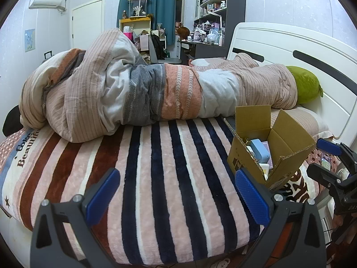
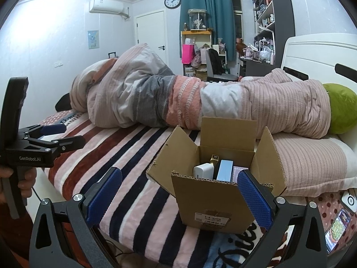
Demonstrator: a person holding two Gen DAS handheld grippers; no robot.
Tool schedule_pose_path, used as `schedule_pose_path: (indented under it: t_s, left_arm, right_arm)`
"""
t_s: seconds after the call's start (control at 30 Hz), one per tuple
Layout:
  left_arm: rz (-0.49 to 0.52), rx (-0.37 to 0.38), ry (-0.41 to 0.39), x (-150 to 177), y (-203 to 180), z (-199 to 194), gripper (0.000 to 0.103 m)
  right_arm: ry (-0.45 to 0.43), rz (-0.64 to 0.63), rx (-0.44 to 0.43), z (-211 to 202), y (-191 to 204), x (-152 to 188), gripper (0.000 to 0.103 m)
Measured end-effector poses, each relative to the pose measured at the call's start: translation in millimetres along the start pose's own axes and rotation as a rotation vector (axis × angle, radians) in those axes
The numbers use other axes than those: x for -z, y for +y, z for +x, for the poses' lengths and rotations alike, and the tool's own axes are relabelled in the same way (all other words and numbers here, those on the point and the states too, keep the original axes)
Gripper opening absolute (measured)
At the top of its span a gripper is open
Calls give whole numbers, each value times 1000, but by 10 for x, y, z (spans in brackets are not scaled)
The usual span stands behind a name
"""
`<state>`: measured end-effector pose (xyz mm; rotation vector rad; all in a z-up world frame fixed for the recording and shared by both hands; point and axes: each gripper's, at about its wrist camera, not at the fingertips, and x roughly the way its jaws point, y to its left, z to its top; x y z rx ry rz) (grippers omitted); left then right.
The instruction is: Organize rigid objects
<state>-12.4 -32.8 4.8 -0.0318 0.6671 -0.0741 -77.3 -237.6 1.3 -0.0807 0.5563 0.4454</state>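
An open cardboard box stands on the striped blanket, flaps up. Inside it I see a white block, a light blue case, a gold piece and a pale purple item. My right gripper is open, close in front of the box, with its right pad overlapping the box's right corner. My left gripper is open over bare blanket, left of the box. Each gripper shows in the other's view: left gripper, right gripper.
A rolled striped duvet lies across the bed behind the box, with a green plush at the white headboard. A lit phone lies on the dotted cover right of the box. A hand holds the left gripper's handle.
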Motion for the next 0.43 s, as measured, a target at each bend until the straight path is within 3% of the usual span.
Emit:
schedule_pose_path:
  t_s: [0.43]
  left_arm:
    - [2, 7, 1, 8, 2, -8, 102]
  right_arm:
    - [1, 0, 0, 0, 3, -2, 103]
